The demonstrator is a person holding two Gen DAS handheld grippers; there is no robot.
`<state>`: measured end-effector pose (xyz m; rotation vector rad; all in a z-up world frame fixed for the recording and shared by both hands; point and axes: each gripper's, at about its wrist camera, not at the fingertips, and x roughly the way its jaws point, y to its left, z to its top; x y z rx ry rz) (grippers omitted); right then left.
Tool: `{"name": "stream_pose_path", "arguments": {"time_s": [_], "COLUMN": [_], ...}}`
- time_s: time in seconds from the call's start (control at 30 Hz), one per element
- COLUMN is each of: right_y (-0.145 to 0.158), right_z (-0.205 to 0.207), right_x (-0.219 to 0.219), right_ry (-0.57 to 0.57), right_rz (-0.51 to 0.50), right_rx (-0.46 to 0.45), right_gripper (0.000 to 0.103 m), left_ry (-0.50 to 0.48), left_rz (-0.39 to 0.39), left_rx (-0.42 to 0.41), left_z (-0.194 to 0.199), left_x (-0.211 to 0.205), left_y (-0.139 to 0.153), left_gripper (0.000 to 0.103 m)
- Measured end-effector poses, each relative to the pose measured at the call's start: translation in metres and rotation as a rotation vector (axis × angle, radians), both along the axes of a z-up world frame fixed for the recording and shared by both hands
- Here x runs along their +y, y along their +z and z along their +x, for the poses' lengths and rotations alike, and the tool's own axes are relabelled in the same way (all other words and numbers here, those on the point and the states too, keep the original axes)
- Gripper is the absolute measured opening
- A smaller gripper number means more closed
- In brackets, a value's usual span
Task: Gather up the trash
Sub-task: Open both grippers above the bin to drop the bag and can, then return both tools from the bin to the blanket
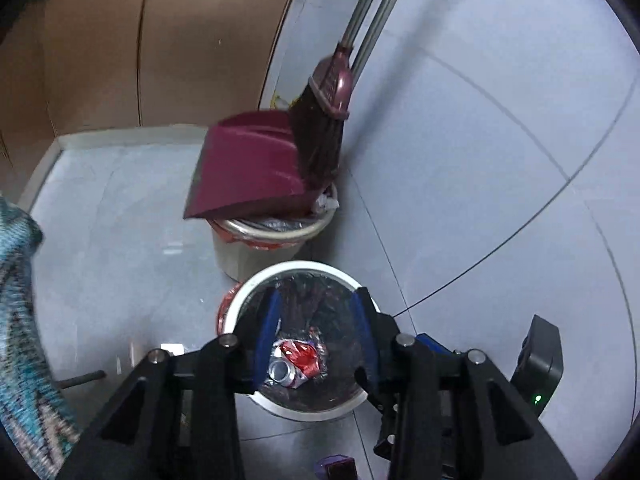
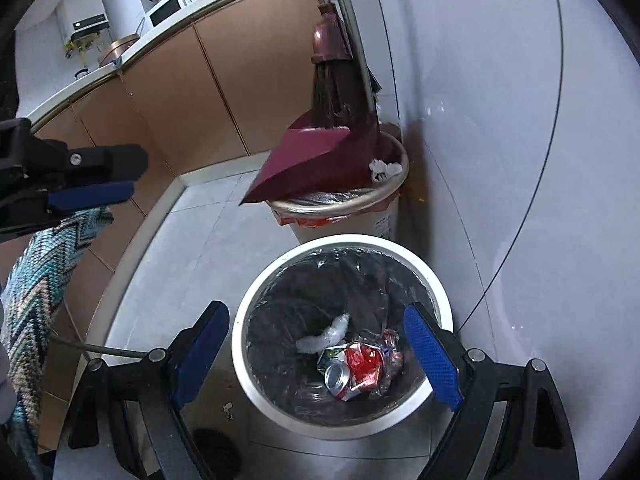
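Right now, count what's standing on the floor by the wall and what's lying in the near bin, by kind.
Trash bins: 2, white bin and beige bin
Dustpan: 1
Broom: 1
Crushed red can: 1
White plastic scrap: 1
Total: 6

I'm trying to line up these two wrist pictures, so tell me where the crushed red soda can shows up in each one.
Left wrist view: the crushed red can lies low at centre, inside the white bin, seen between the left gripper's fingers.
Right wrist view: the can lies lower centre-right, at the bottom of that bin, beside a clear plastic scrap.
Shared landmark: the maroon dustpan resting on the beige bin behind.
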<state>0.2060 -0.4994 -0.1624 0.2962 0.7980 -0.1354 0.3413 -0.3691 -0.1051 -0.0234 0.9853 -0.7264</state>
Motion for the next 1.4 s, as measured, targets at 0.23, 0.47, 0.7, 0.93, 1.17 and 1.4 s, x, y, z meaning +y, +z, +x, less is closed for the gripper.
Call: {"name": "stream_pose_path", "arguments": {"time_s": [0.23, 0.47, 0.7, 0.93, 1.17, 1.4], "right_y": [0.040, 0.104, 0.172, 0.215, 0.247, 0.261], "right_z": [-0.016, -0.050, -0.089, -0.120, -0.147, -0.155], "right_x": [0.027, 0.067, 0.124, 0.185, 0.237, 0.279], "right_ry": [0.013, 0.040, 0.136, 0.269, 0.371, 0.447], "right_rz": [-0.047, -0.096, -0.124, -0.130, -0.117, -0.109], "right_rx": [-0.047, -0.136, -0.246, -0.331, -0.404, -0.404], "right_gripper": [0.089, 0.089, 0.089, 0.089, 0.089, 0.089], "left_ry": [0.062, 0.111, 0.204, 0.333, 0.461, 0.558], "left_rz": [-0.048, -0.054, -0.056, -0.055, -0.065, -0.037], "left_rx": [-0.089, -0.149, -0.234, -0.286, -0.320, -0.343], "left_z": [-0.039, -0.090, -0.145, -0.190, -0.227, -0.255], "left_x": [0.049, 0.112, 0.195, 0.295, 0.388, 0.466], "left_y": [0.047, 0.094, 0.131, 0.148, 0.154, 0.137], "left_gripper": [0.036, 0.036, 0.041, 0.050, 0.051, 0.051]}}
